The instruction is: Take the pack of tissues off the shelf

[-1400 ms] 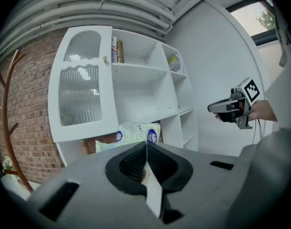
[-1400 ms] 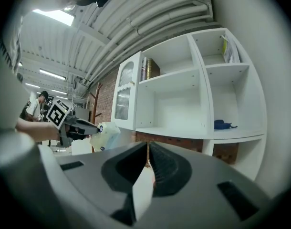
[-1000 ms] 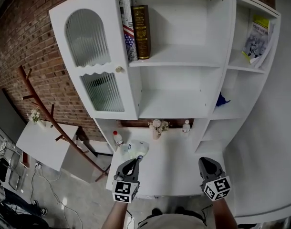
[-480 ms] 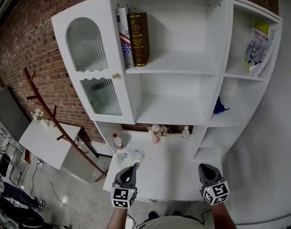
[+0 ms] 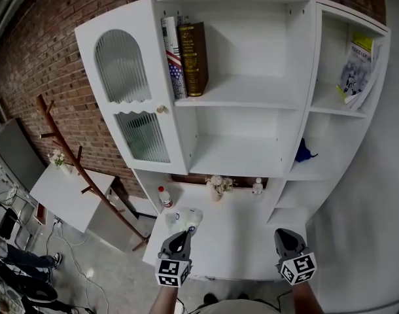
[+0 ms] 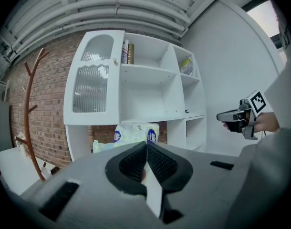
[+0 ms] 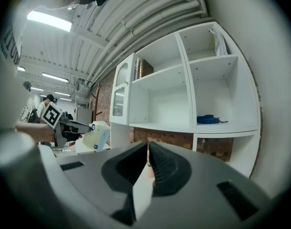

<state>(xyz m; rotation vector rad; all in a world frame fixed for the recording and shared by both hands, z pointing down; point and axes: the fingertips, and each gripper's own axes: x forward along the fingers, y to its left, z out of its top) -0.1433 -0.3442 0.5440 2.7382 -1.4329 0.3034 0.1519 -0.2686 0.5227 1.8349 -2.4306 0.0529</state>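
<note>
At the head view's lower left, the left gripper [image 5: 184,232] pinches the tissue pack [image 5: 187,217] above the counter [image 5: 239,237]. At lower right, the right gripper [image 5: 282,233] is pressed together, empty.

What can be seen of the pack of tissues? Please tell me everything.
The pack of tissues is a soft plastic-wrapped bundle, pale yellow-green and white, with round blue logos. It is off the shelf, tilted, at the tip of the left tool, whose jaws are shut on its wrapping, above the white counter.

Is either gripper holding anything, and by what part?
Left gripper pinches the tissue pack by its near wrapper edge; right gripper holds nothing.
</note>
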